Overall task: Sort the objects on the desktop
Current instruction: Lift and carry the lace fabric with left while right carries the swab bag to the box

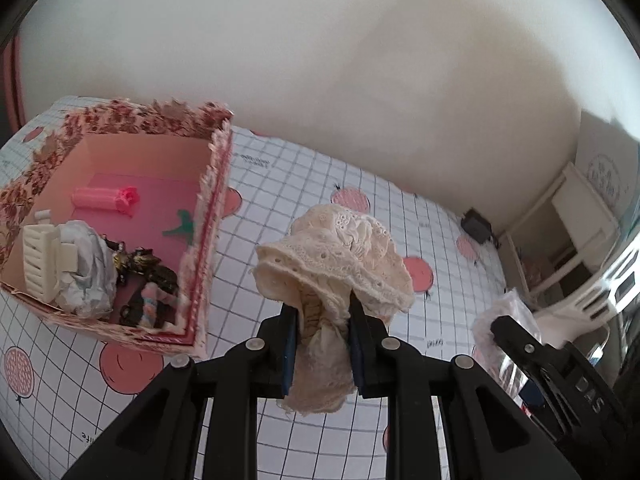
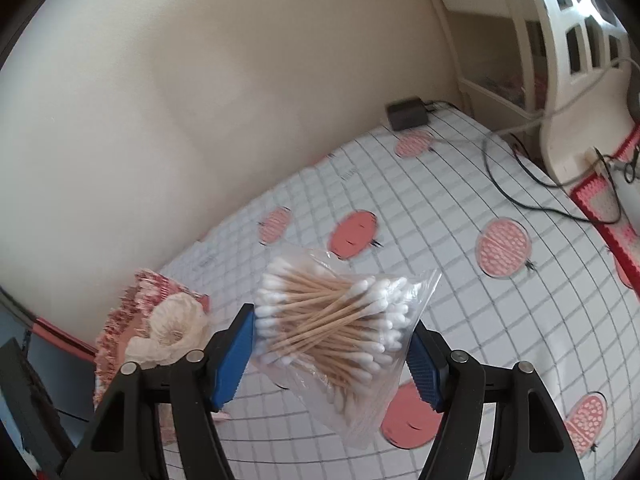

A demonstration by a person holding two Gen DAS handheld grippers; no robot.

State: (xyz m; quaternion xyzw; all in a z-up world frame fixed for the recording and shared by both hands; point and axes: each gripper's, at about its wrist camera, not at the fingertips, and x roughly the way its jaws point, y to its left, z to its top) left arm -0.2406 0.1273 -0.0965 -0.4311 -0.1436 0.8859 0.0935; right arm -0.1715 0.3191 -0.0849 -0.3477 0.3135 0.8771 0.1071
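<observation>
1 lace hat (image 1: 340, 256) in L tool (image 1: 323, 316) | 1 swab bag (image 2: 336, 320) in R tool (image 2: 334, 344)

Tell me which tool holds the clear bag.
The right tool grips the clear plastic bag of wooden cotton swabs; the left tool clamps cream lace fabric.
</observation>
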